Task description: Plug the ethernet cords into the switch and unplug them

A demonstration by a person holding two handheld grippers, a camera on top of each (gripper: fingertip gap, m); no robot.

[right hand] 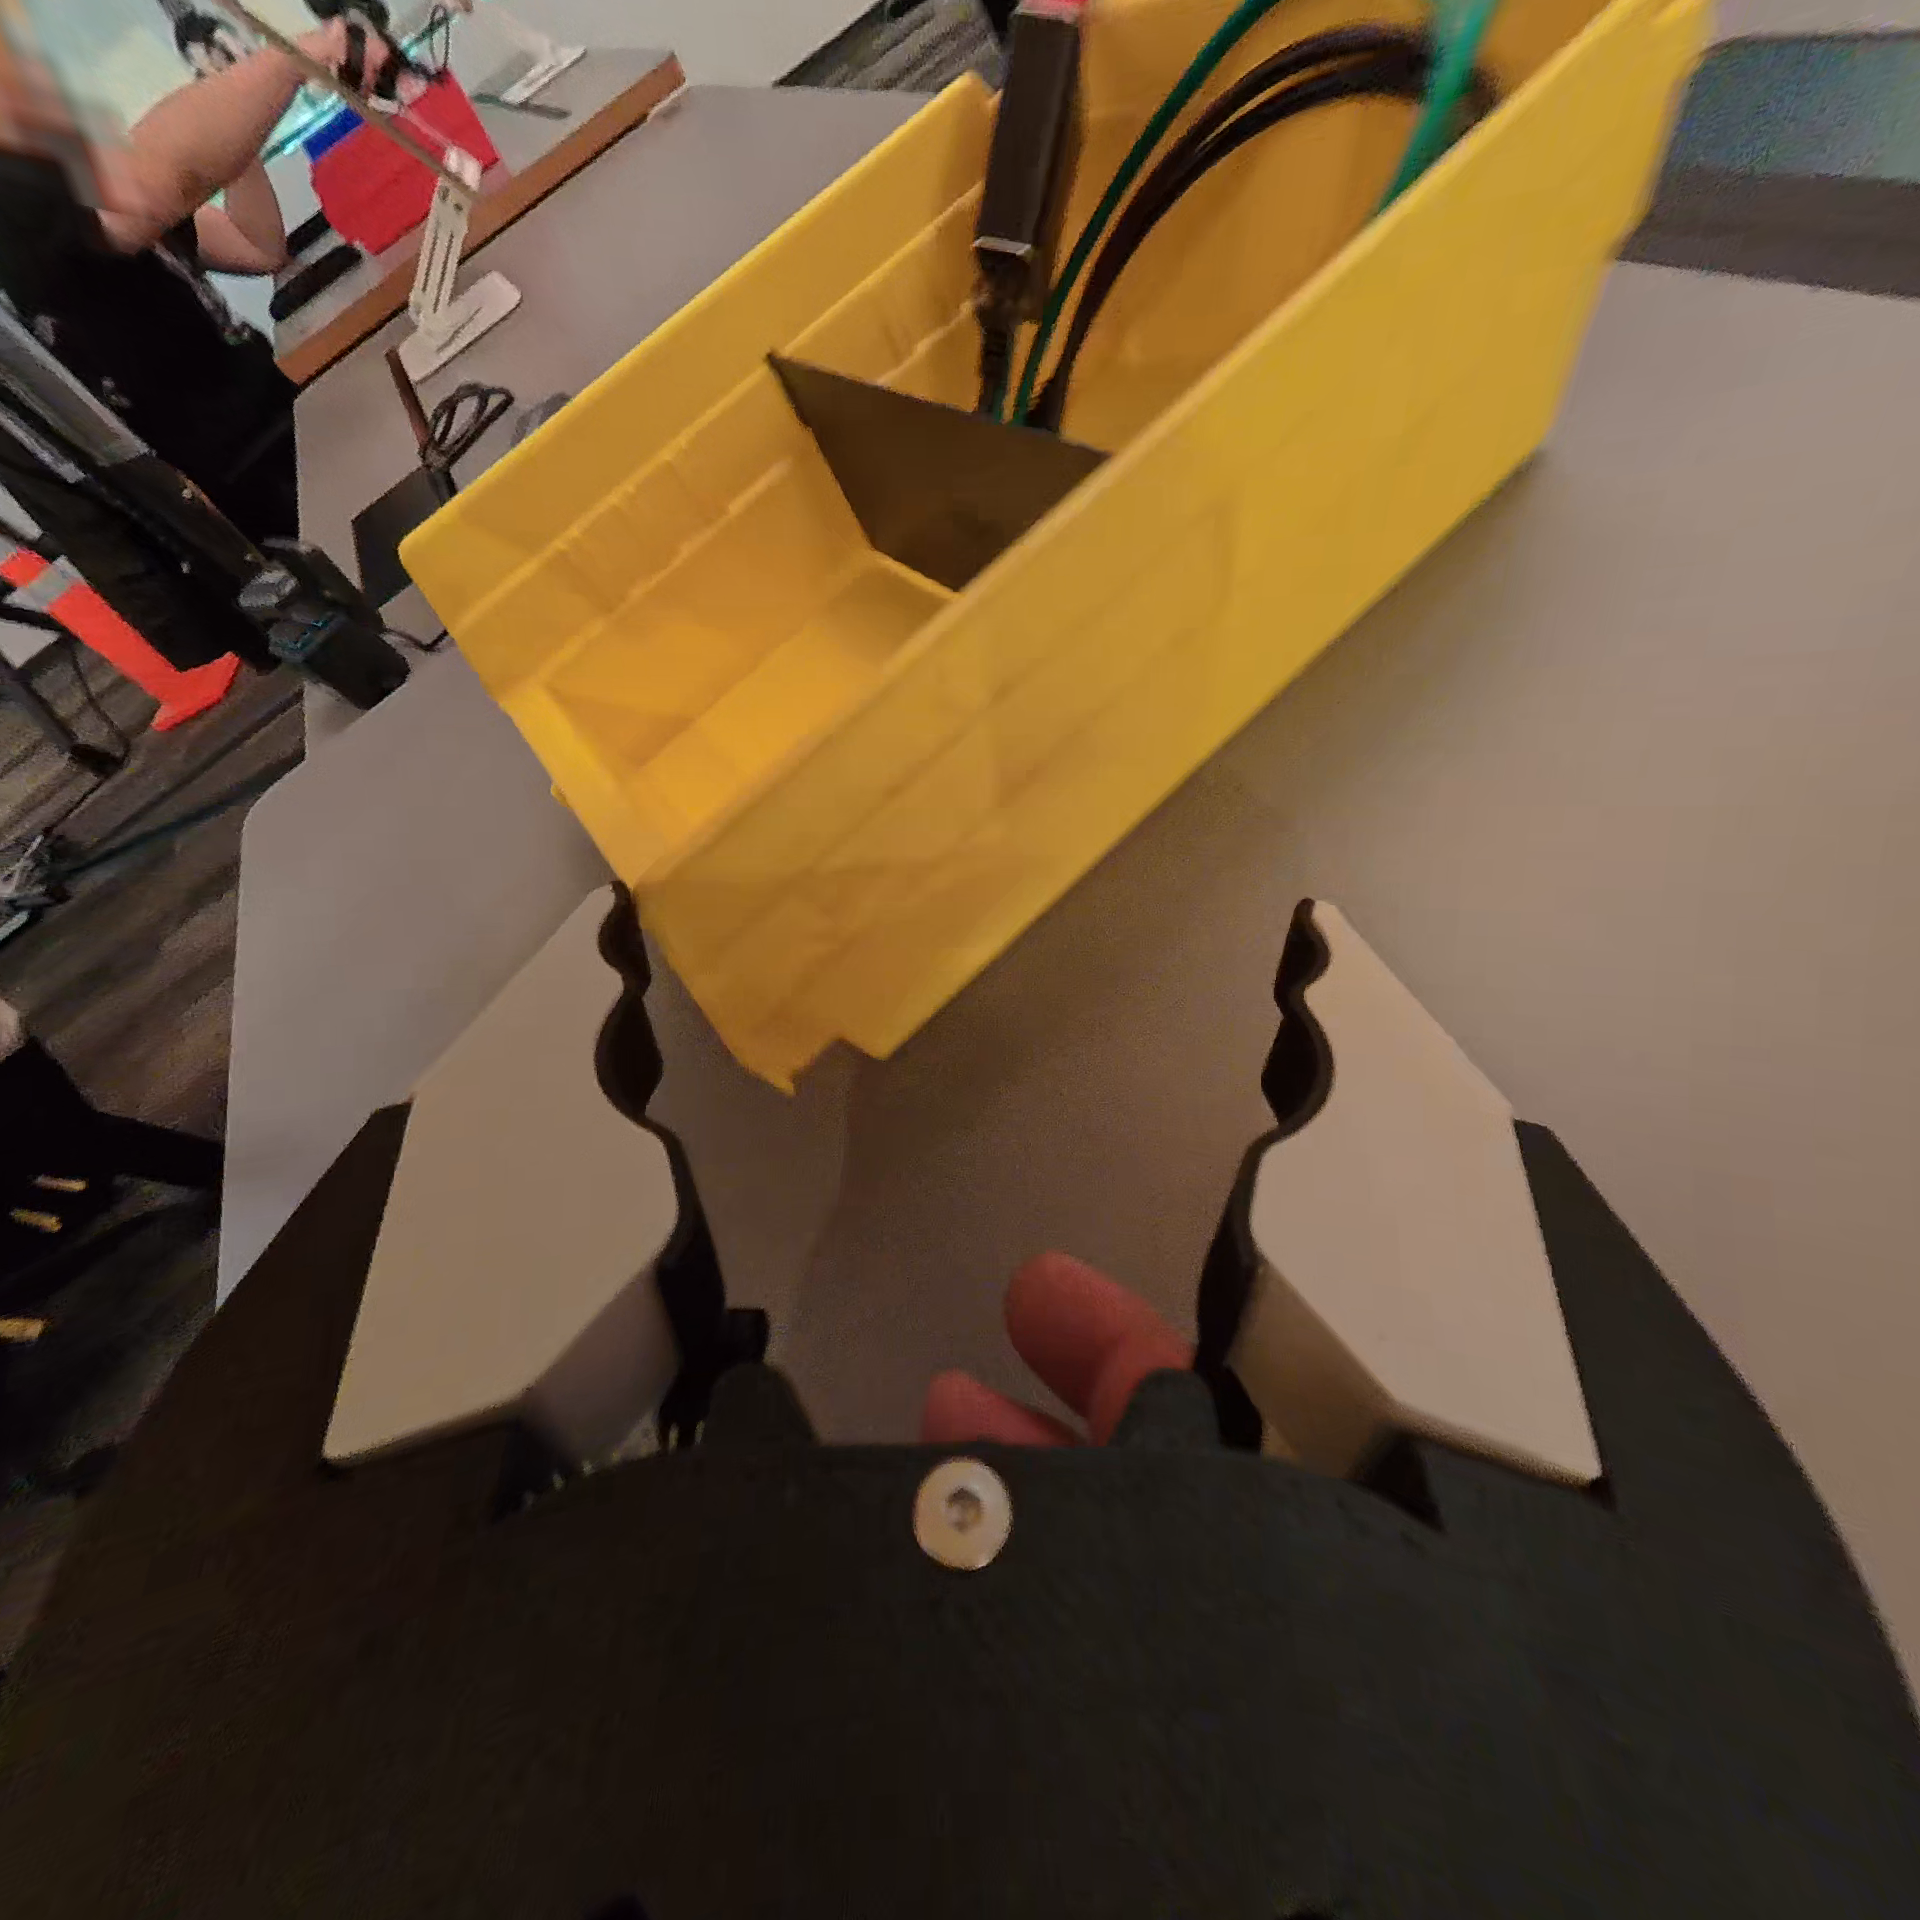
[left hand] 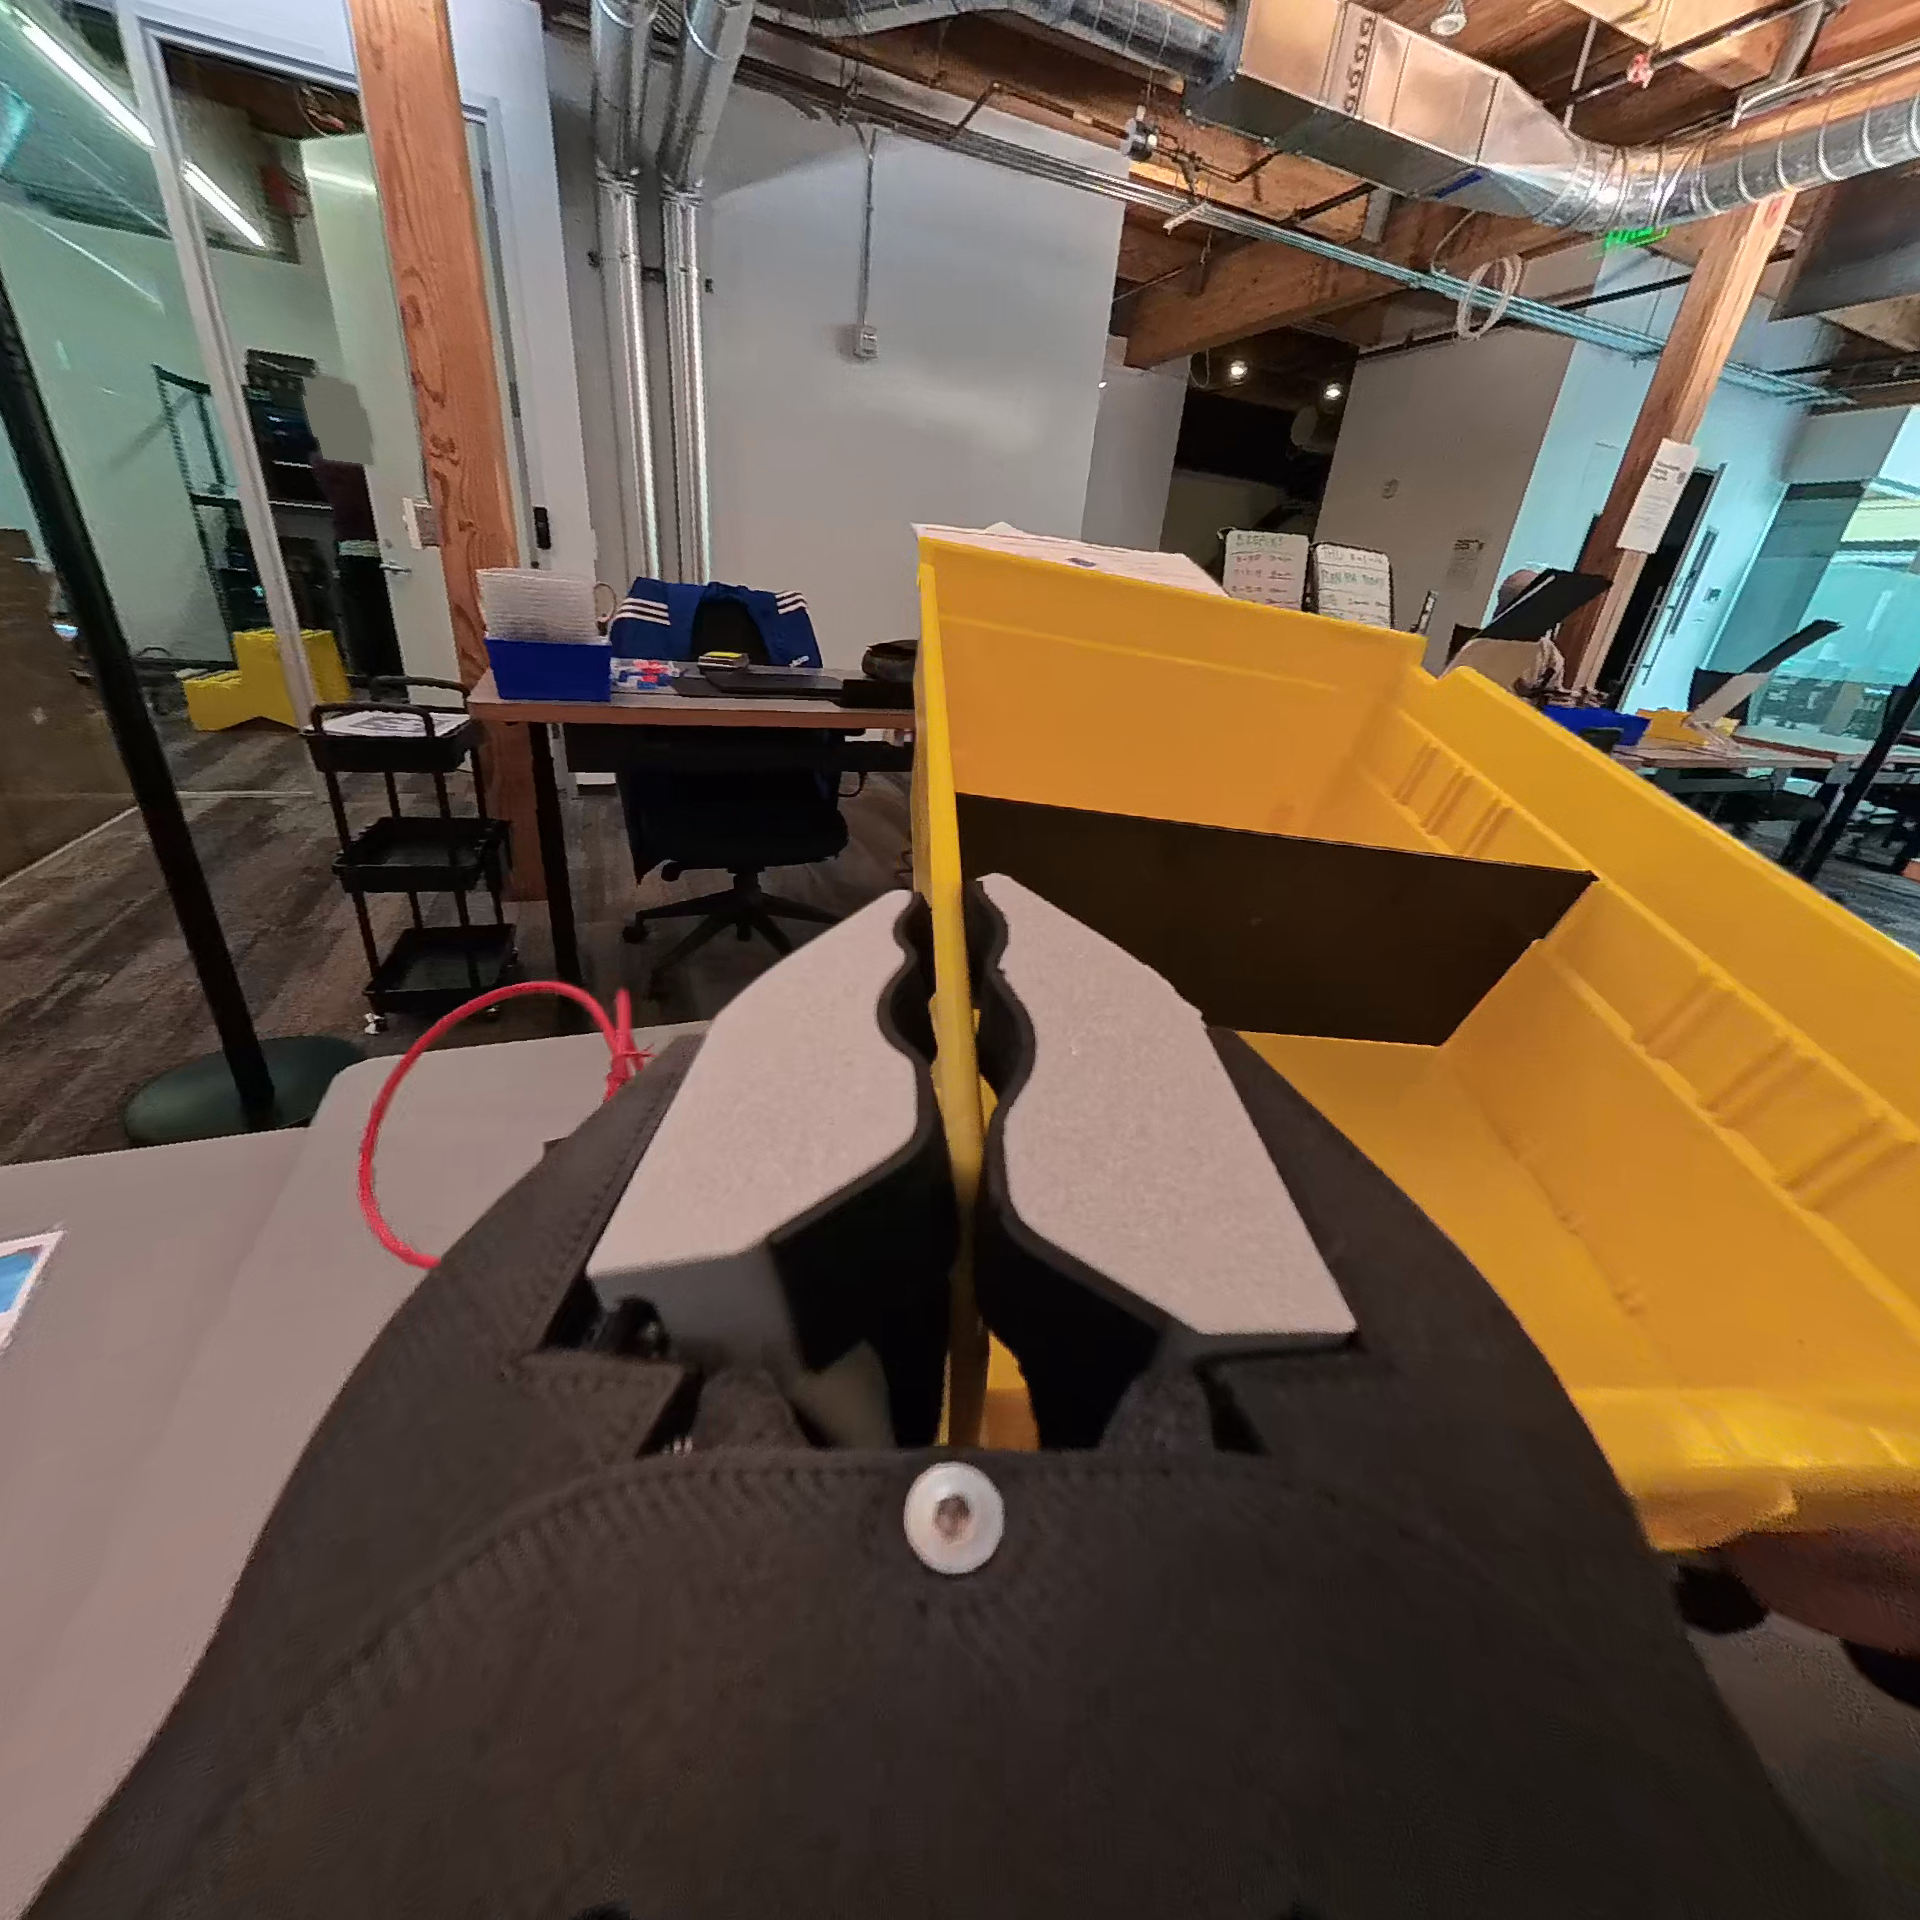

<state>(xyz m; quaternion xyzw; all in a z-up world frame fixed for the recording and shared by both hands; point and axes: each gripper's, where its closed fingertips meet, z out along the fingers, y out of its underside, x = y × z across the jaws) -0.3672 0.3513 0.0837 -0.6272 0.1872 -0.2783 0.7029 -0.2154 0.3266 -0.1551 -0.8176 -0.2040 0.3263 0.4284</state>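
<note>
A yellow bin with a black divider fills the left wrist view. My left gripper is shut on the bin's thin left side wall. In the right wrist view the bin lies on the grey table. Behind its divider a dark switch stands on end, with black cords and a green cord beside it. My right gripper is open and empty just in front of the bin's near corner. A red cord loops on the table left of my left gripper.
The near compartment of the bin holds nothing. A person stands at the far left by another table, with an orange cone on the floor. A desk, chair and black cart stand beyond the table edge. Some 30 centimeters of space lies between my two pairs of fingers. From the right gripper's tips to the dark switch is close to 25 centimeters.
</note>
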